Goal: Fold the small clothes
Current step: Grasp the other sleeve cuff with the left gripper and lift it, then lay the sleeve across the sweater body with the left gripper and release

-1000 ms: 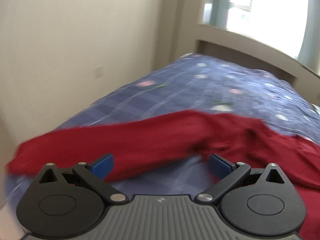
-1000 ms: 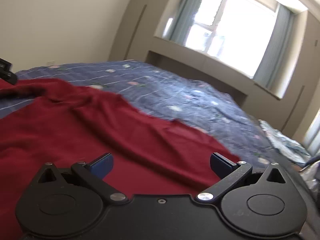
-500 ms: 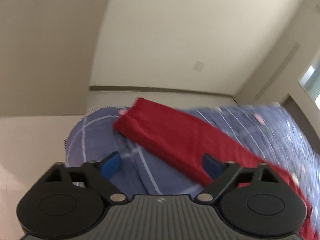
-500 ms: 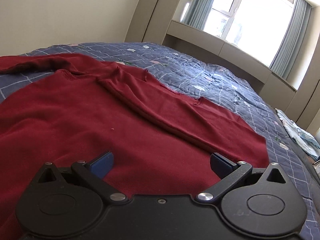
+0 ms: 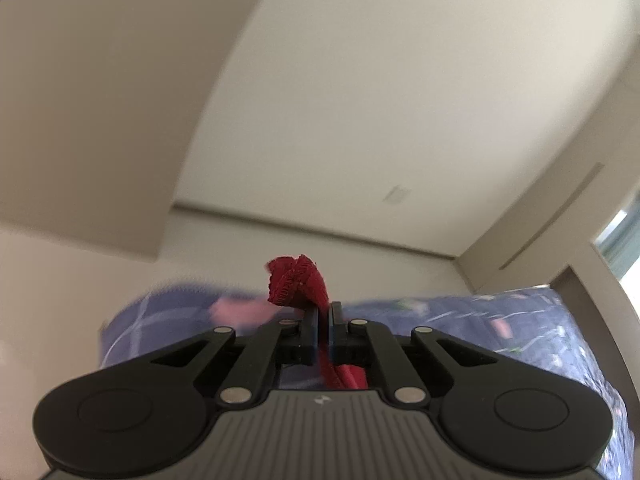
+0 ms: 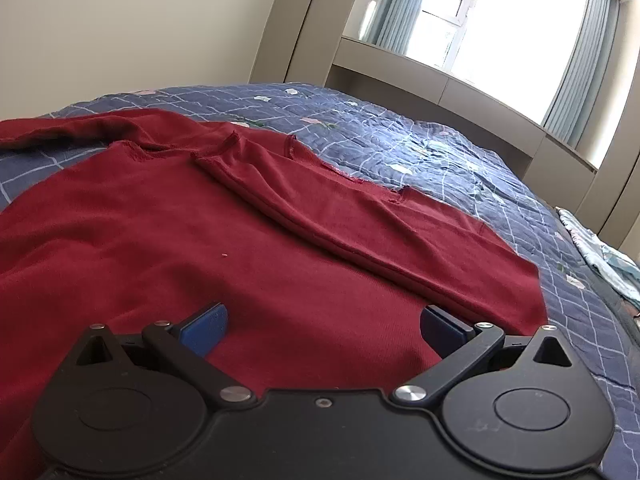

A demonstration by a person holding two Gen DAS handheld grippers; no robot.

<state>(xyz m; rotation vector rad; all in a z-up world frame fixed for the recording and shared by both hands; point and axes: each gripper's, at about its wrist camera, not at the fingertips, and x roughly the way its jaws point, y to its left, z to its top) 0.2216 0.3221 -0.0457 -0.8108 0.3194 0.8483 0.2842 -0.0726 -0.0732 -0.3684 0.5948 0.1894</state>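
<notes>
The left hand-held gripper [image 5: 323,312] has its jaws pressed together on a bunched bit of the red top [image 5: 294,284]. A ribbed hem edge of the cloth sticks up past the fingertips, and more red cloth shows below the jaws, between the linkage arms. Beyond that bunch lies the corner of the bed [image 5: 520,320], covered in a blue quilt with a white grid and small flower prints. The cream wall [image 5: 360,120] rises behind the bed, with a pale switch plate [image 5: 396,194] on it, and a strip of window [image 5: 624,240] shows at the far right. This view is somewhat blurred.

The right hand-held gripper [image 6: 322,322] is wide open, with nothing between its blue pads [image 6: 206,326]. It hangs low over the red top [image 6: 160,248], and whether the pads touch the cloth cannot be told. In this view the top lies spread across the near part of the bed [image 6: 420,148], mostly flat. One sleeve runs off toward the left edge of the bed. A long fold of cloth lies across the top's right half, running from the neckline area toward the near right. Past the top, the quilt is bare up to the headboard shelf [image 6: 440,76]. A bright window [image 6: 500,20] with grey-blue curtains [image 6: 580,52] stands above that shelf. At the bed's right edge lies a pale patterned cloth [image 6: 596,248], well apart from the top.
</notes>
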